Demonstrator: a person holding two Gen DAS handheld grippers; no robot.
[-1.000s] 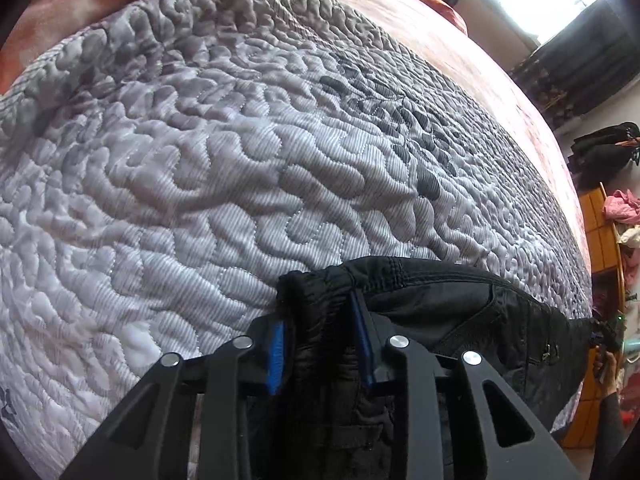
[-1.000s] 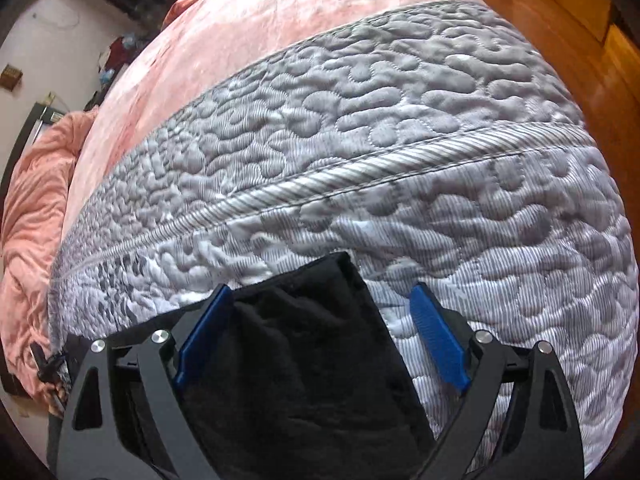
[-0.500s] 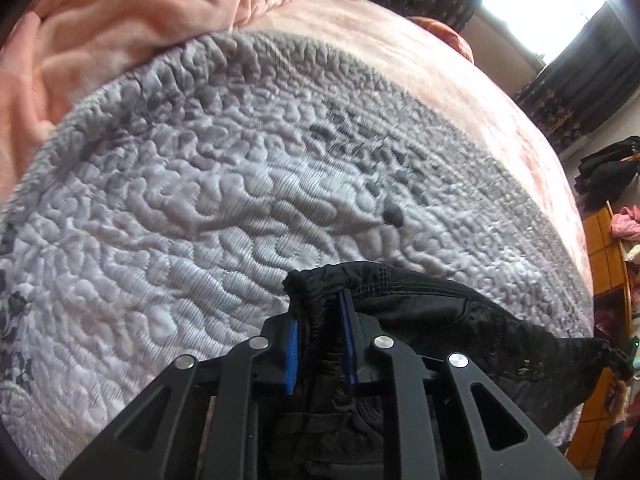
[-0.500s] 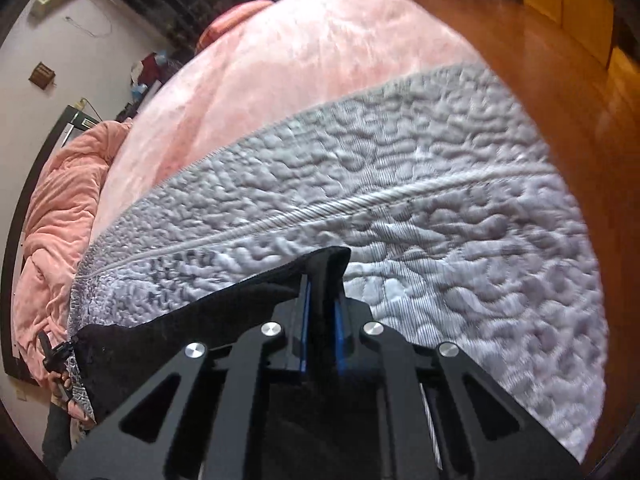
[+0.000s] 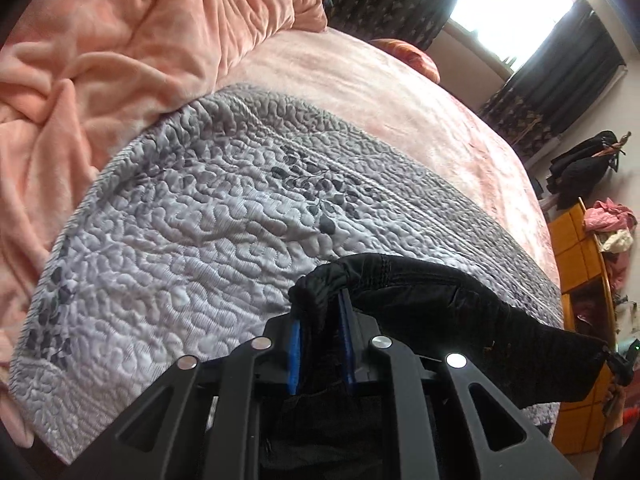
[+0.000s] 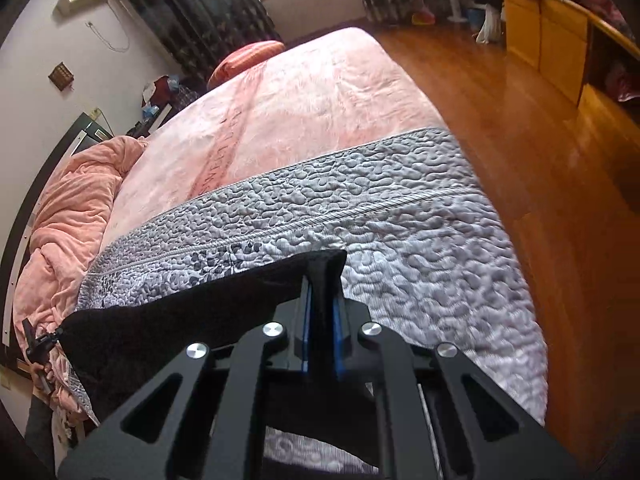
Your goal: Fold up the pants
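Wrist views: left tool (image 5: 322, 312) and right tool (image 6: 322, 300) both pinching black pants (image 5: 460, 300).

Home bedroom around me: big bed (image 6: 320, 92) under pink cover, rumpled pink blanket (image 5: 132, 40), grey quilt (image 5: 192, 240), dark curtains (image 6: 192, 4) at window, wood floor (image 6: 560, 184), yellow cabinet (image 6: 552, 44) piled with clothes.

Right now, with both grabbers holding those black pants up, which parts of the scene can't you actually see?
- Left wrist view: the lower part of the pants hangs behind the left gripper.
- Right wrist view: the right gripper hides the legs.
- Far corners: each view shows the other gripper tiny, its grip unreadable.
- The quilt below the cloth is covered.
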